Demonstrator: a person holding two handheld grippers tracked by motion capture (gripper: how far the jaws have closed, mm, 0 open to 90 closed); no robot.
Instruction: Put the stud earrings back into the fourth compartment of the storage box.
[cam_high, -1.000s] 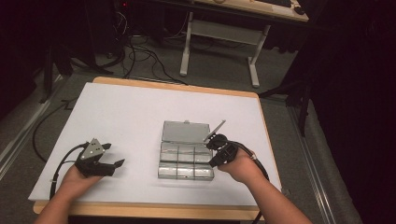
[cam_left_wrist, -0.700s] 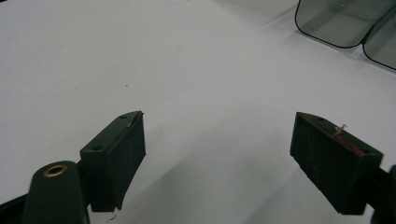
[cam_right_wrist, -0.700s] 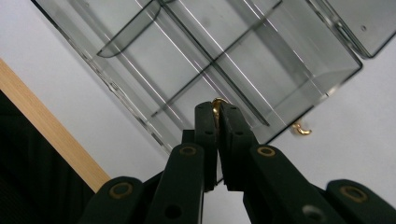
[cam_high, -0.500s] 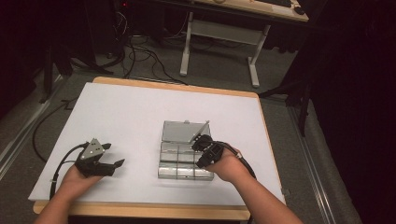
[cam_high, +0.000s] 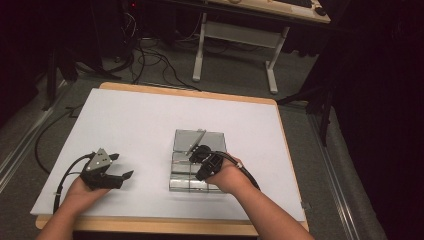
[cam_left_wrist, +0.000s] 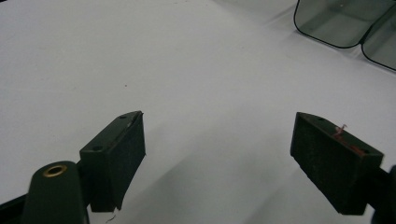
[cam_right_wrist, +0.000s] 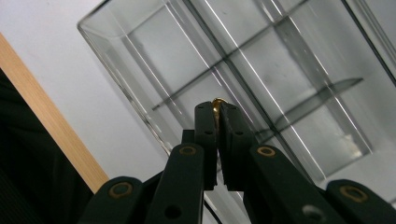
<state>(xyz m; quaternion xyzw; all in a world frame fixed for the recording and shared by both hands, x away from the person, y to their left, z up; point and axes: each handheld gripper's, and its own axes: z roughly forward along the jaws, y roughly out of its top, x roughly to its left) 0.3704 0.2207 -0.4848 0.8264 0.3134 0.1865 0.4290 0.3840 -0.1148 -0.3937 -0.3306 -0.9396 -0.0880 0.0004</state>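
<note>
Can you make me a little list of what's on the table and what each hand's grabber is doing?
table: white top
box: clear plastic box with compartments, lid open
right gripper: jaws shut on a small gold-coloured thing, above the box
left gripper: jaws open, nothing between them, resting on the table
rod: thin grey stick lying over the lid

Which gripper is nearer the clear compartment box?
Right. The right gripper hangs over the clear compartment box, jaws shut on a small gold-coloured piece. The left gripper rests open on the white table, well to the box's left.
</note>
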